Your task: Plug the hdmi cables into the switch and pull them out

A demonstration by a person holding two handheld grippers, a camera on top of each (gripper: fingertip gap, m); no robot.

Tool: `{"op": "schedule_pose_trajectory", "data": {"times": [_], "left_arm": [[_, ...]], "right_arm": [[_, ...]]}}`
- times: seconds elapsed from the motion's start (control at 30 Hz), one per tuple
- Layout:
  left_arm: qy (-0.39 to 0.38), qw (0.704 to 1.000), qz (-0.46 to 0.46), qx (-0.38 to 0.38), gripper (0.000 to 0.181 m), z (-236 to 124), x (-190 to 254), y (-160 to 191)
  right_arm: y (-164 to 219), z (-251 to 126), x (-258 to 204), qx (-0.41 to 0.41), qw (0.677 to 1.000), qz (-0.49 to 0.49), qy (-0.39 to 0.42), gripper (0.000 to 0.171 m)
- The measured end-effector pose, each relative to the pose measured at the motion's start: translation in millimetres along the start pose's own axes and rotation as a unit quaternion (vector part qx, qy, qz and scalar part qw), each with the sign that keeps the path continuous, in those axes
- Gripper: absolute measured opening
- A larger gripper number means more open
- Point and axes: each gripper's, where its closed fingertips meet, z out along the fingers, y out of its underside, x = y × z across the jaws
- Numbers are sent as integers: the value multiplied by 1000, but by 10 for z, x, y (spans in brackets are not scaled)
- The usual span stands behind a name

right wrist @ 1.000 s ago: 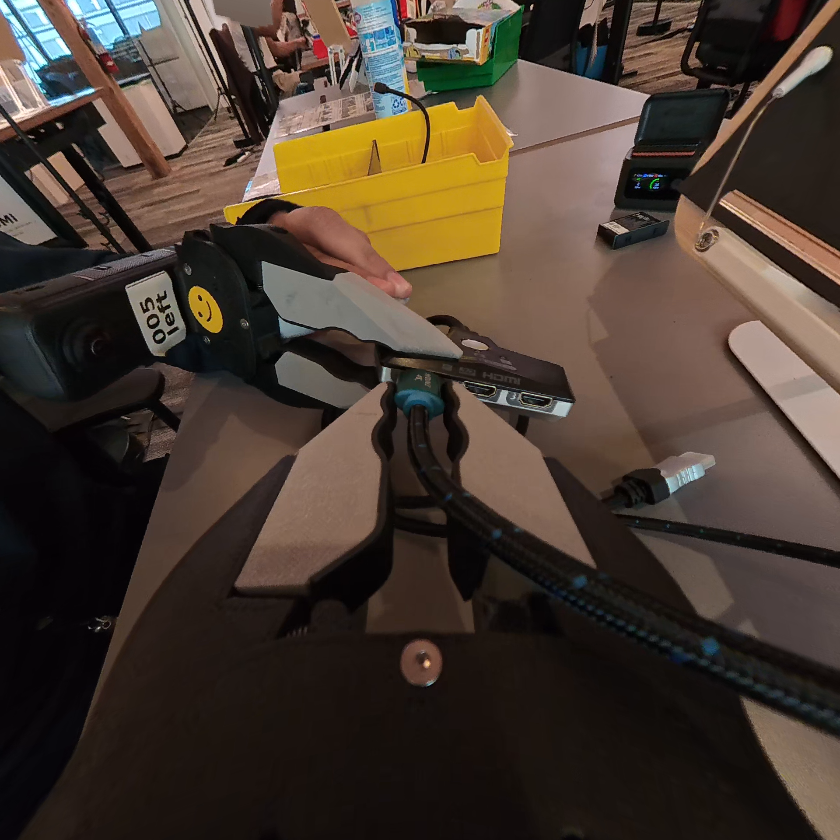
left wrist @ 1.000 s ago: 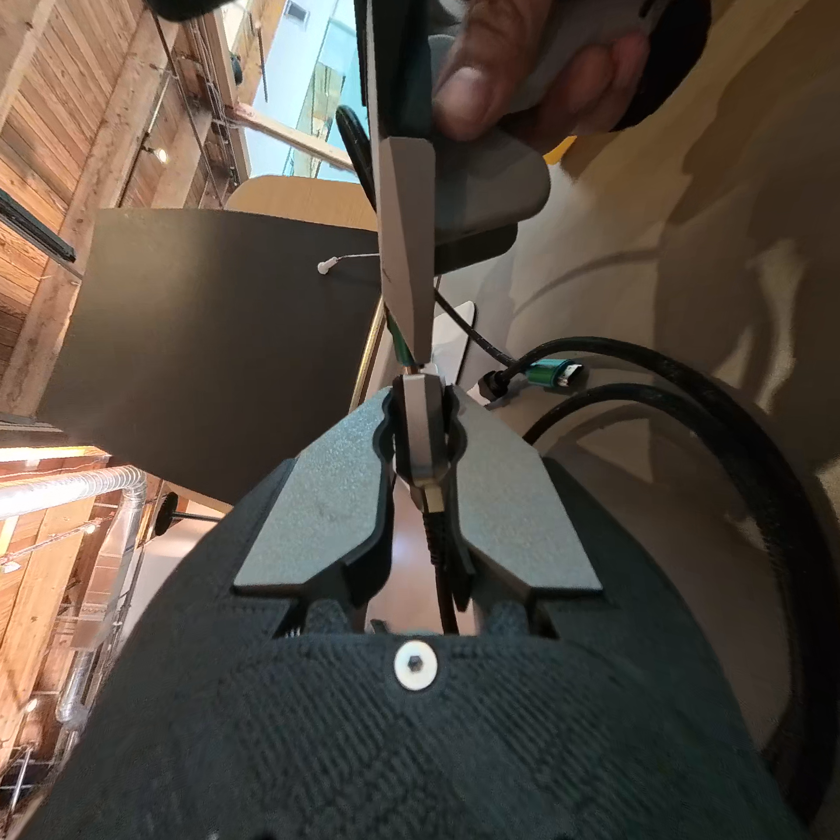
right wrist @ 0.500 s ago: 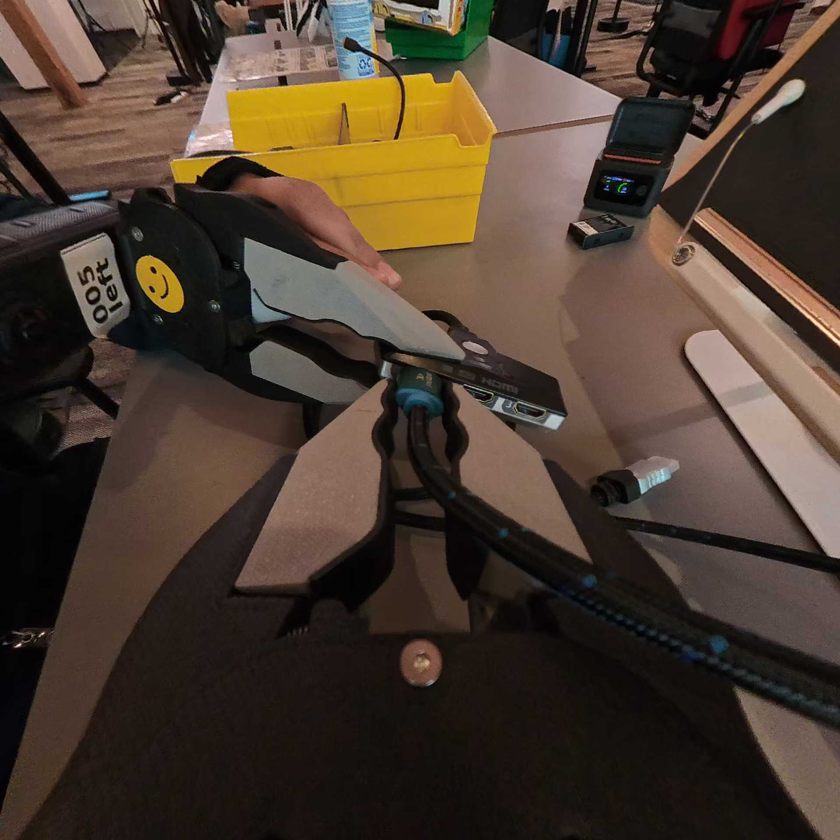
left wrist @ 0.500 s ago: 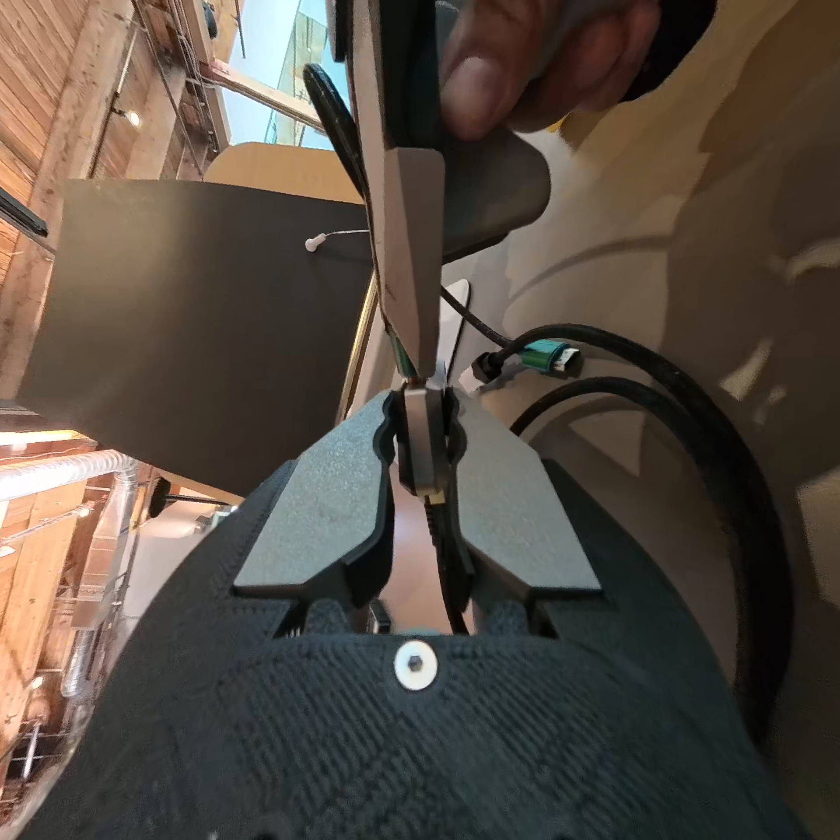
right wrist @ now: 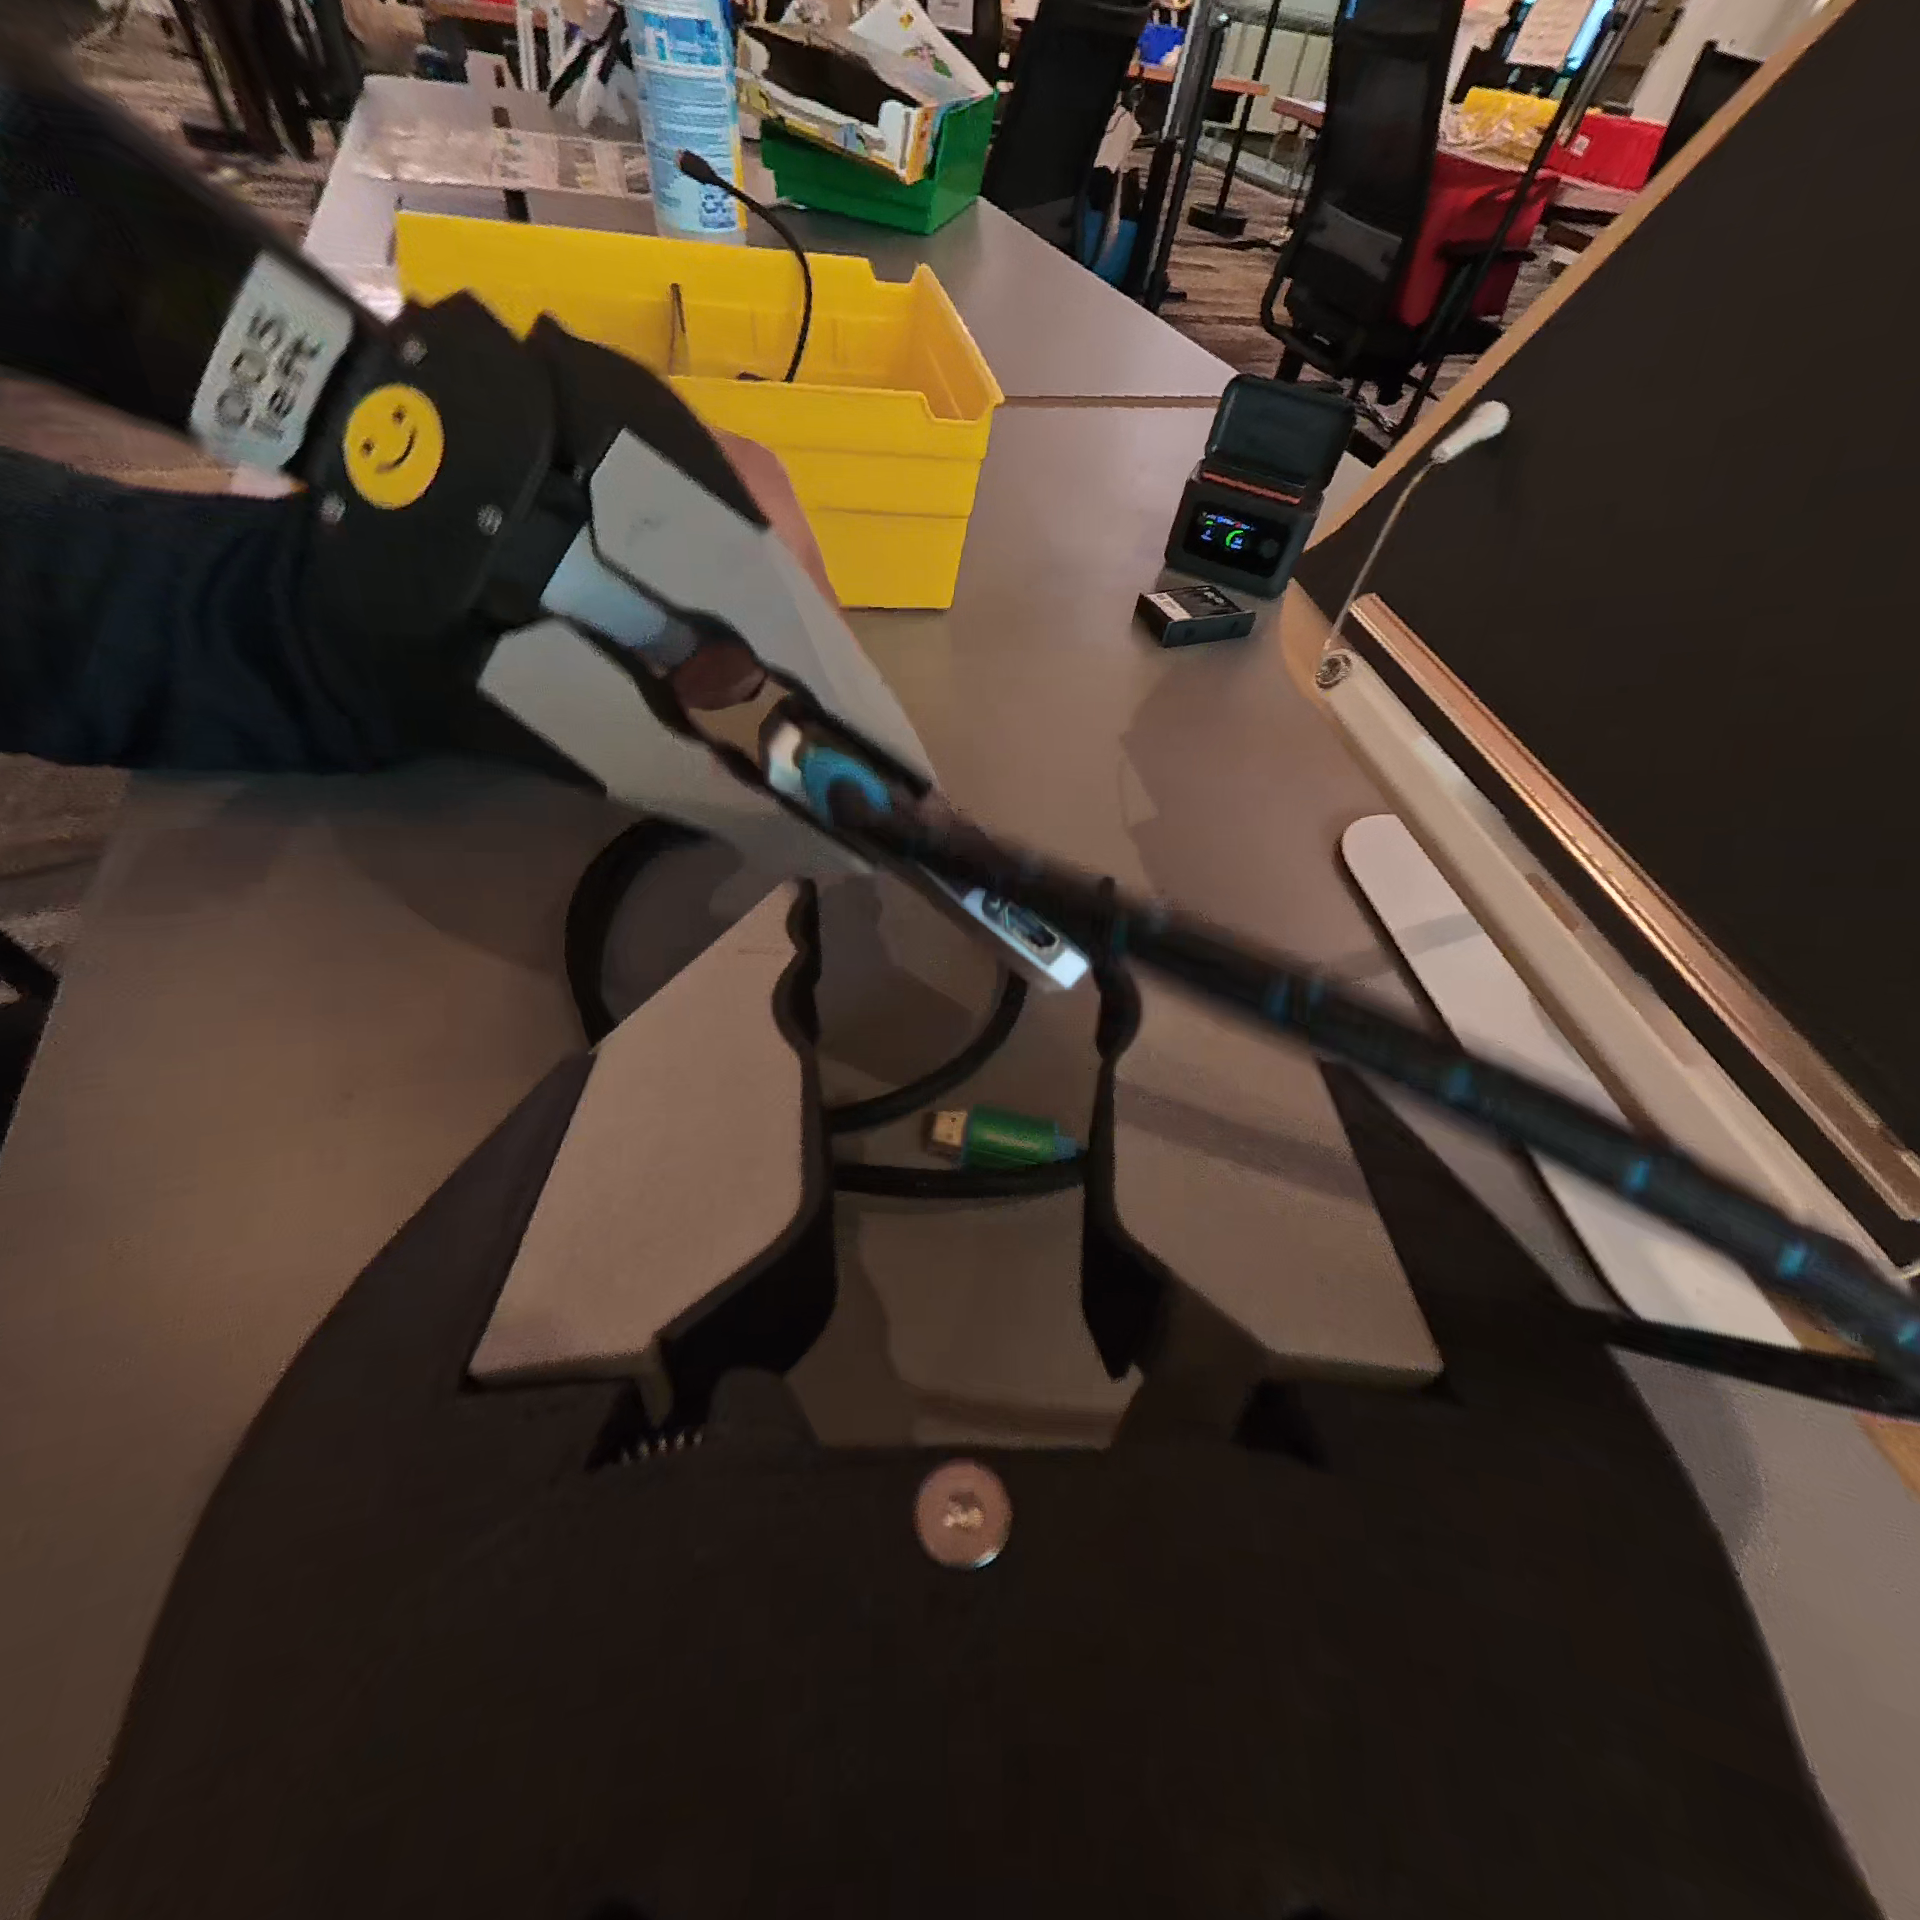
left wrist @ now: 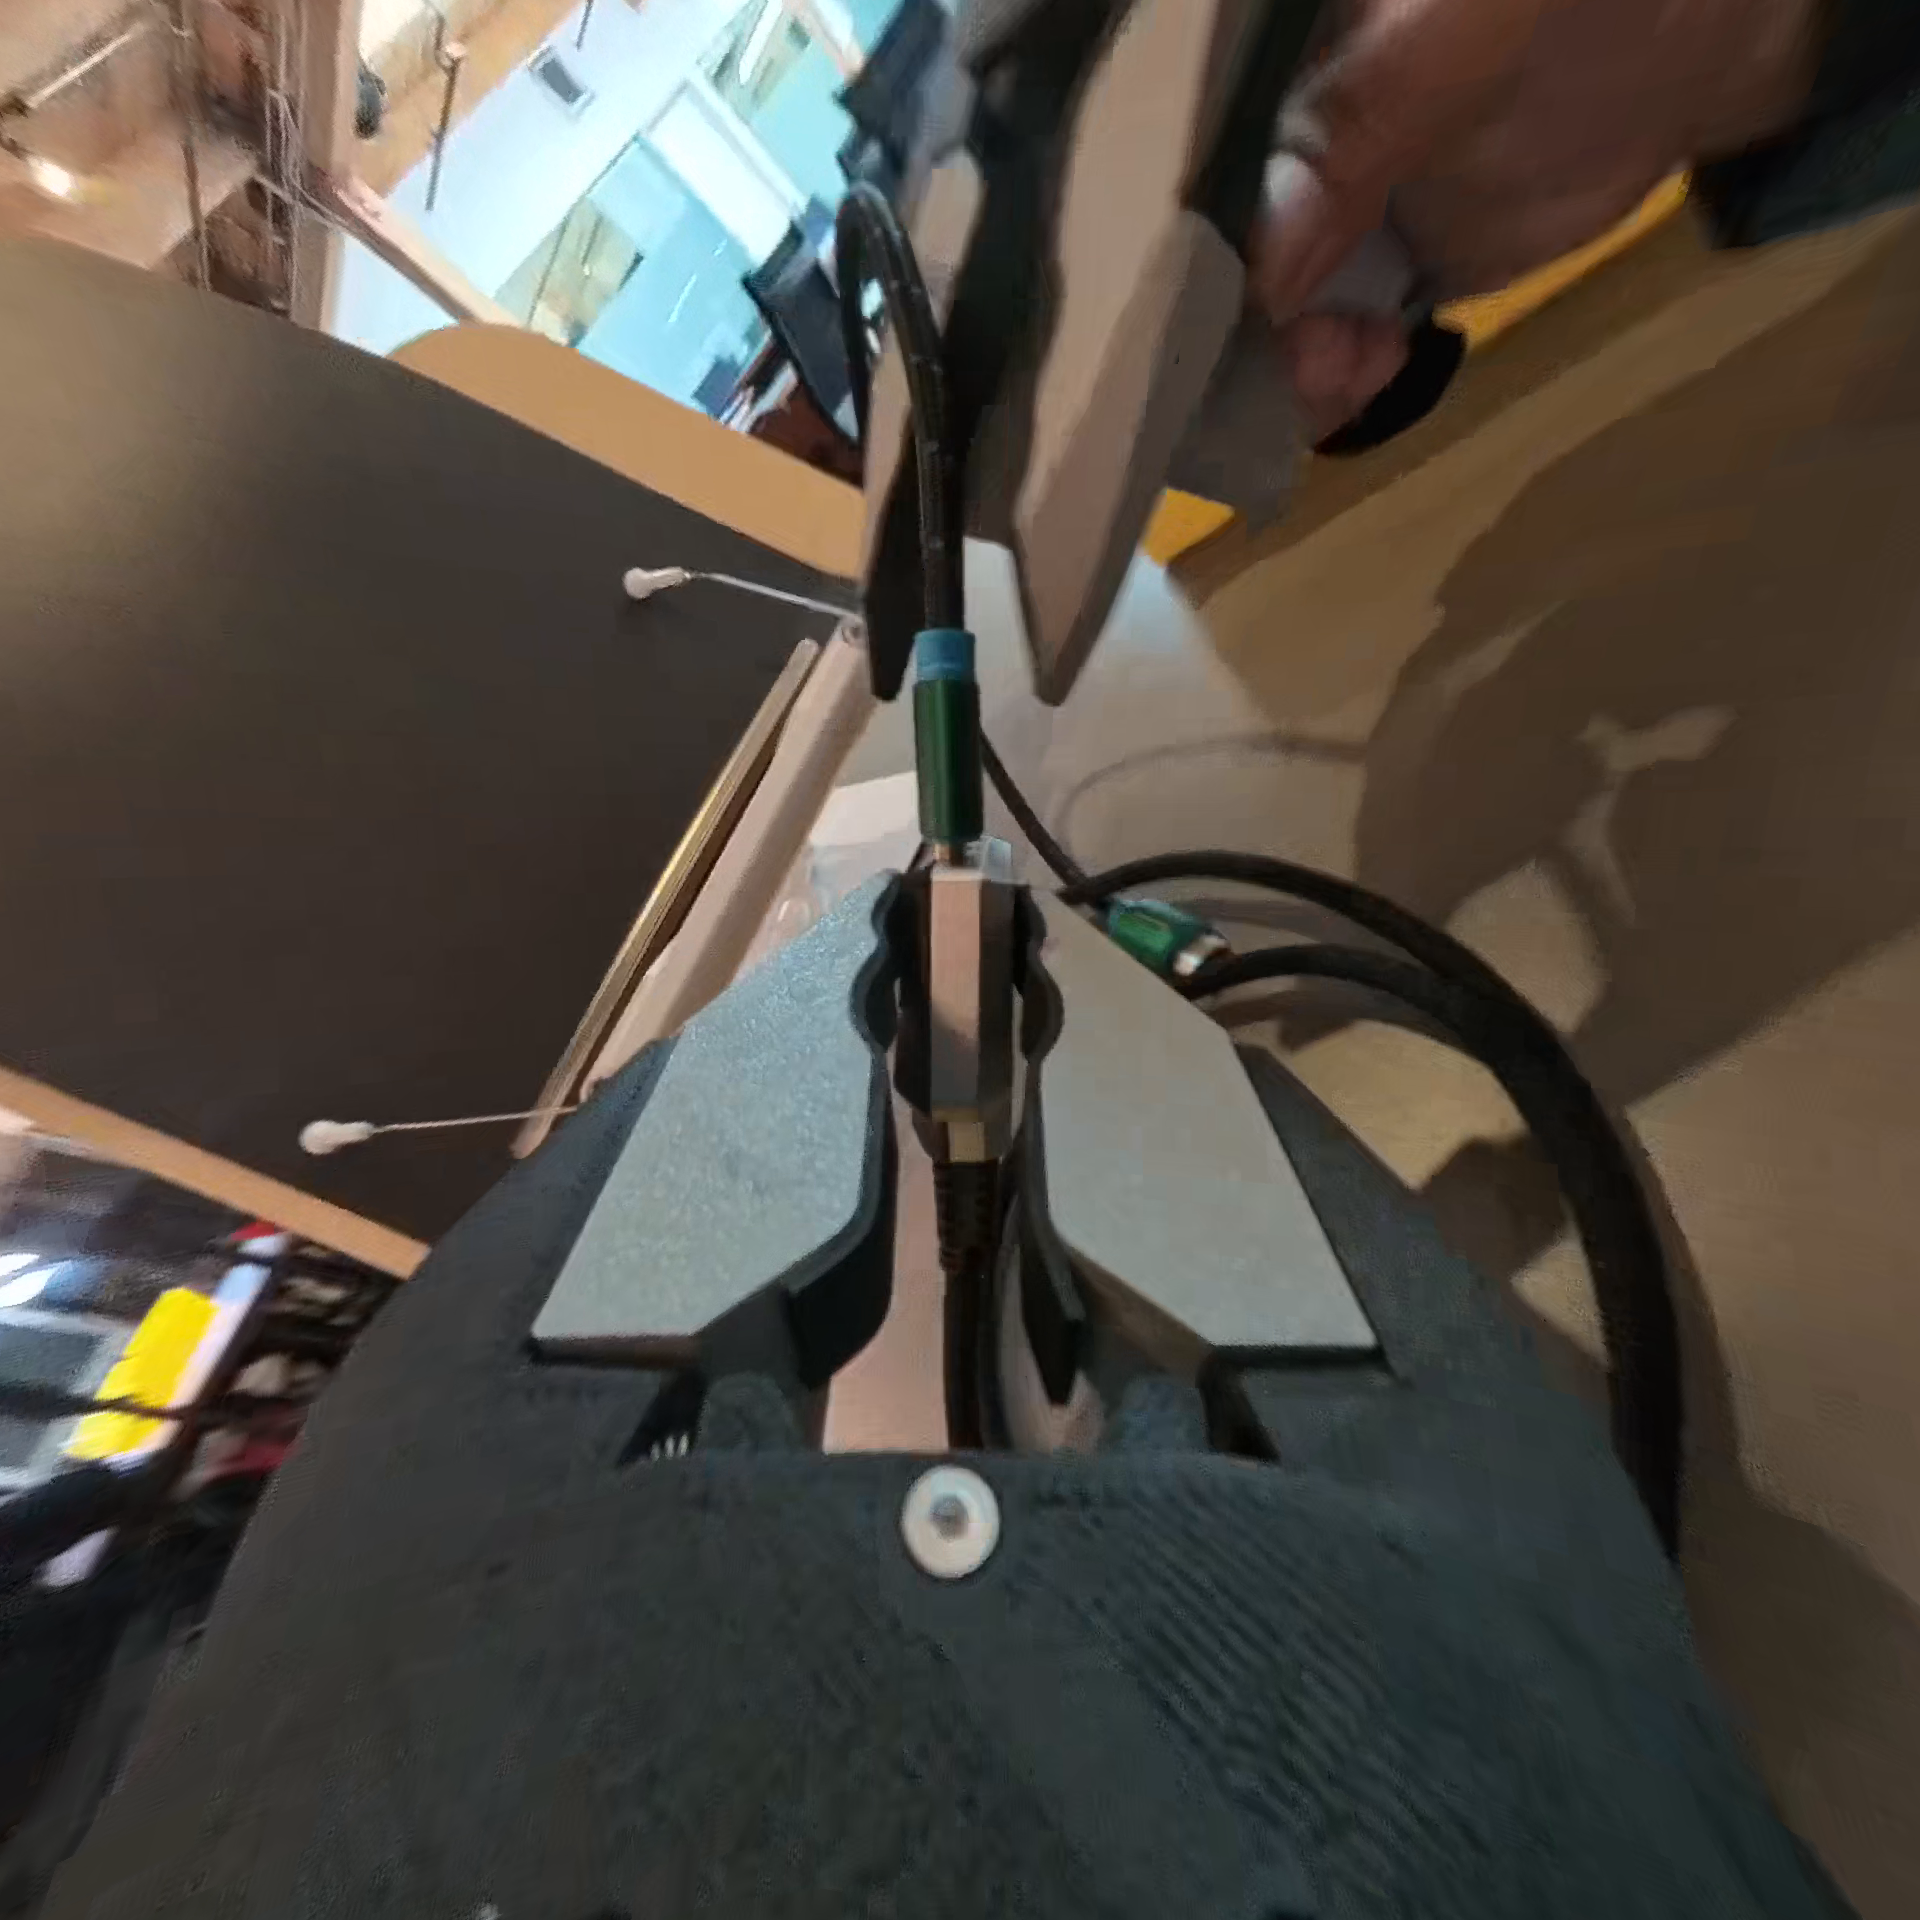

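My left gripper [left wrist: 956, 914] is shut on the thin dark HDMI switch [left wrist: 956, 997], seen edge-on. A green HDMI plug [left wrist: 945, 758] with a blue collar sits in the switch's port, its braided cable [left wrist: 914, 395] running up. My right gripper [right wrist: 951, 977] is open and empty, back from the plug, with the cable [right wrist: 1455, 1081] passing over its right finger. In the right wrist view the left gripper [right wrist: 831, 769] holds the switch [right wrist: 1023, 930] tilted above the table. A loose green plug [right wrist: 997, 1138] lies on the table between my right fingers.
A yellow bin [right wrist: 831, 395] stands behind the left gripper. A small black device with a lit screen [right wrist: 1247, 499] and a small black box [right wrist: 1195, 613] sit at the back right. A black upright board [right wrist: 1714, 623] borders the right side. Black cable loops [left wrist: 1558, 1091] lie on the table.
My right gripper has opened, let go of the blue-collared plug and drawn back. The left gripper has lifted and tilted the switch with the plug still in it.
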Motion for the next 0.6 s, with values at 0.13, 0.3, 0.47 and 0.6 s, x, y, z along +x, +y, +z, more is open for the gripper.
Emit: {"op": "schedule_pose_trajectory", "data": {"times": [0.13,0.3,0.47,0.6], "left_arm": [[44,992,-91,78,17,-137,-60,-216],[135,969,-148,144,17,-254,130,-462],[169,959,-175,148,17,-269,195,-484],[196,938,-245,145,20,-310,100,-429]], "right_arm": [[66,24,-117,-16,999,-10,-35,58],[212,190,-313,-56,996,-41,-63,53],[168,223,-521,-41,992,-35,-118,22],[141,256,-510,-66,993,-17,-101,19]]}}
